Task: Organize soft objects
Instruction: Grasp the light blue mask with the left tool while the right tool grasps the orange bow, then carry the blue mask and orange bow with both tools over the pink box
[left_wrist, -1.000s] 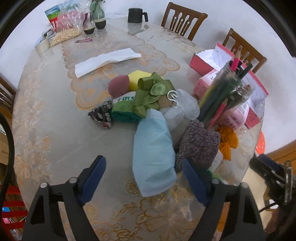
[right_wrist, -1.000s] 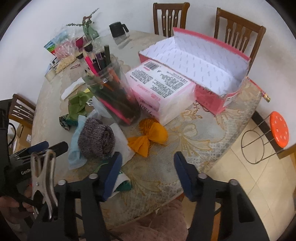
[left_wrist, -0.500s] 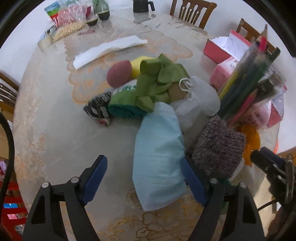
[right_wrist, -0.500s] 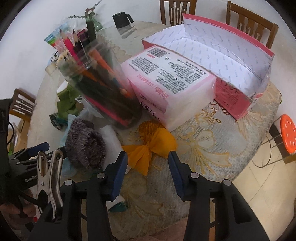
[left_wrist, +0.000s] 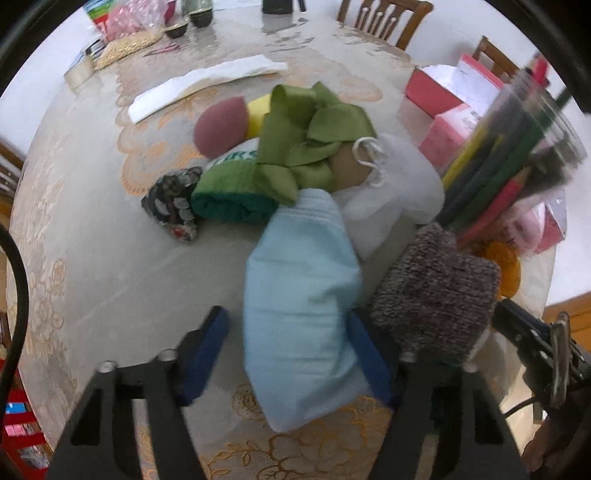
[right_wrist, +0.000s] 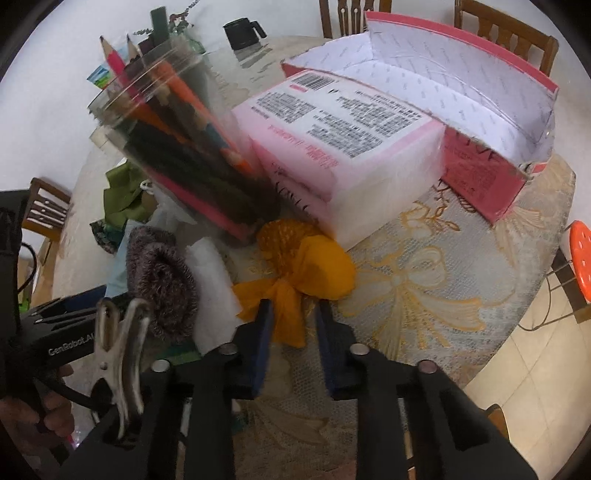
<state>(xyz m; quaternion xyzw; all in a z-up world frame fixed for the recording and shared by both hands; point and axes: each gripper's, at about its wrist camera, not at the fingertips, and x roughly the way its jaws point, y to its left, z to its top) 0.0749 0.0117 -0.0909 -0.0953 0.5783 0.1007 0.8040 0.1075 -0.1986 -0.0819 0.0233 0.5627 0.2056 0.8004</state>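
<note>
A folded light blue cloth lies on the table between the blue pads of my left gripper. Its jaws are closing; the right pad touches the cloth and a gap shows at the left pad. Beside it sits a grey knit sock. In the right wrist view an orange cloth bow lies in front of the pink tissue pack. My right gripper straddles the bow's tail with its jaws closing, and a thin gap shows at the right pad.
Behind the blue cloth a pile holds a green ribbon cloth, a green sock, a pink sponge, a patterned pouch and a white cloth. A pencil jar and an open pink box stand close by.
Both grippers have come down toward the table. The left jaws have narrowed around the light blue cloth. The right jaws have narrowed around the orange bow's tail.
</note>
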